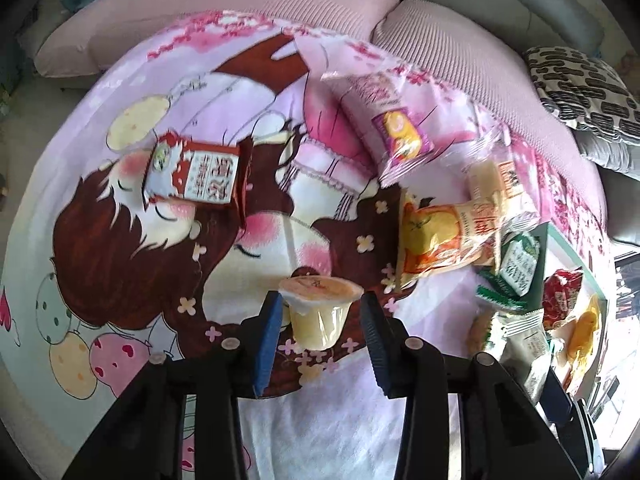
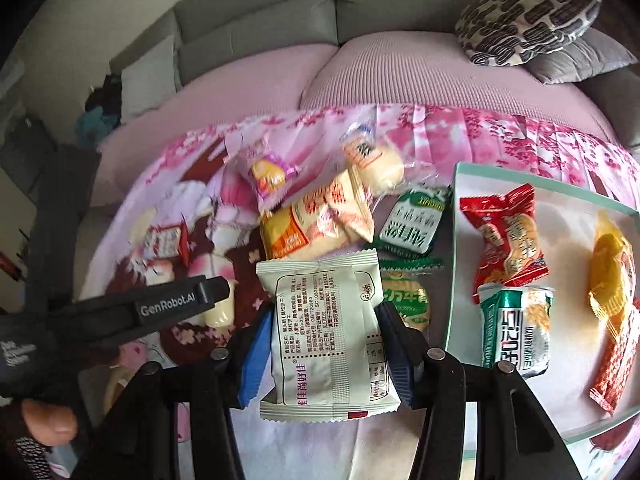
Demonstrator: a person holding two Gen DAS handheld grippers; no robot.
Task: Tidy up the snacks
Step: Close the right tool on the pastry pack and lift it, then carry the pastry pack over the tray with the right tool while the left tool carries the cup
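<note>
My left gripper (image 1: 322, 332) is shut on a small yellow jelly cup (image 1: 318, 316), its blue pads pressing the cup just under the rim, above the cartoon blanket (image 1: 120, 264). My right gripper (image 2: 320, 344) is shut on a flat white snack packet (image 2: 328, 332) with printed text, held by its two long sides. To the right of it lies a white tray with a mint rim (image 2: 456, 240), bearing a red packet (image 2: 504, 240), a green-and-white packet (image 2: 516, 328) and a yellow one (image 2: 612, 268). The left tool's black housing (image 2: 160, 304) shows at the left with the jelly cup (image 2: 220, 314).
Loose snacks lie on the blanket: a red-and-white carton (image 1: 192, 172), a purple packet (image 1: 400, 128), an orange packet (image 1: 436, 236), a green packet (image 1: 516, 268). A pink sofa seat (image 2: 240, 92) and a patterned cushion (image 2: 524, 20) lie beyond. A thumb (image 2: 52, 420) shows low left.
</note>
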